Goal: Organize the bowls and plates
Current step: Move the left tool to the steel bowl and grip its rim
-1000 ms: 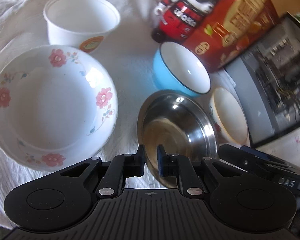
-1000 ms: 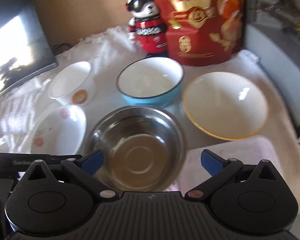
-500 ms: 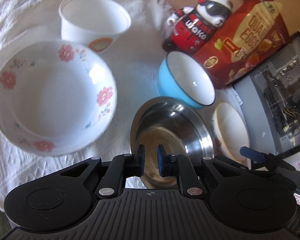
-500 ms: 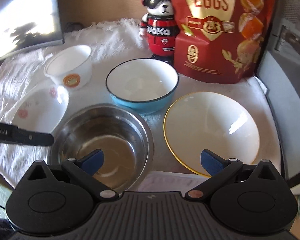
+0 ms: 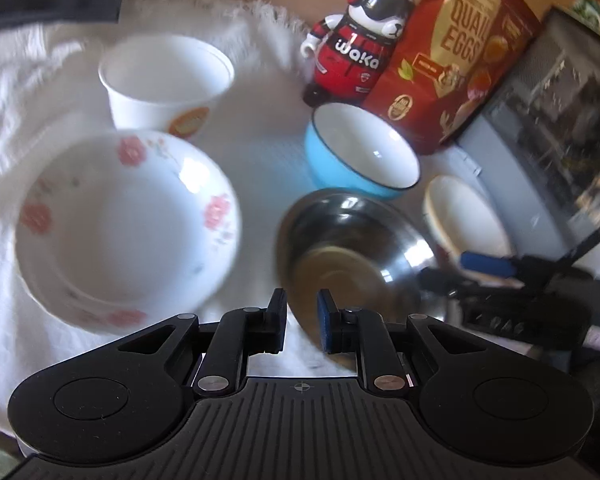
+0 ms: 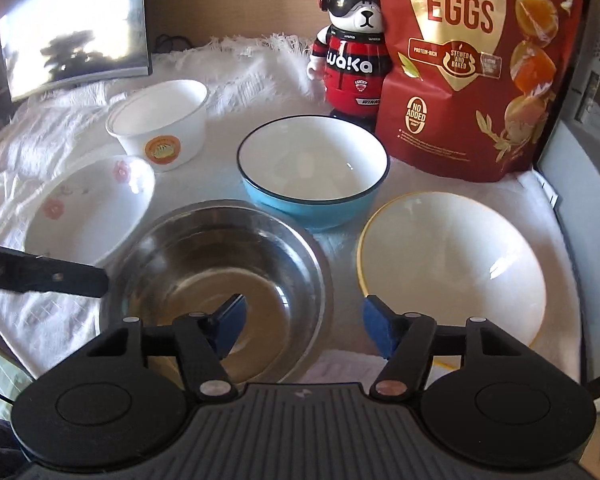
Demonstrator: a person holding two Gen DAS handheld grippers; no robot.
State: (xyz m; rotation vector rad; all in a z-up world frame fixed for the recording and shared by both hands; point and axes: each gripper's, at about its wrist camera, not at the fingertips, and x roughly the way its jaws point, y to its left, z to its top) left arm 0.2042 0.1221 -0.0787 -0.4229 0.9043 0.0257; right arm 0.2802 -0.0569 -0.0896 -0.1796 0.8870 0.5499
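A steel bowl (image 6: 220, 272) sits near the front of the white cloth; it also shows in the left wrist view (image 5: 356, 256). My left gripper (image 5: 302, 322) stands at its near-left rim, jaws narrowly apart around the rim. My right gripper (image 6: 302, 326) is open, one finger over the bowl's right rim. A floral bowl (image 5: 128, 224) lies to the left, a blue bowl (image 6: 314, 172) behind, a yellow-rimmed plate (image 6: 452, 264) to the right, and a white paper cup (image 6: 160, 122) at the back left.
A panda figure (image 6: 354, 48) and a red quail-egg bag (image 6: 480, 64) stand at the back. A monitor (image 6: 72, 28) stands at the back left, and a grey case (image 5: 548, 128) flanks the right edge of the cloth.
My left gripper's jaws have parted slightly and the view has pulled back. My right gripper has narrowed and moved so its left finger hangs over the steel bowl.
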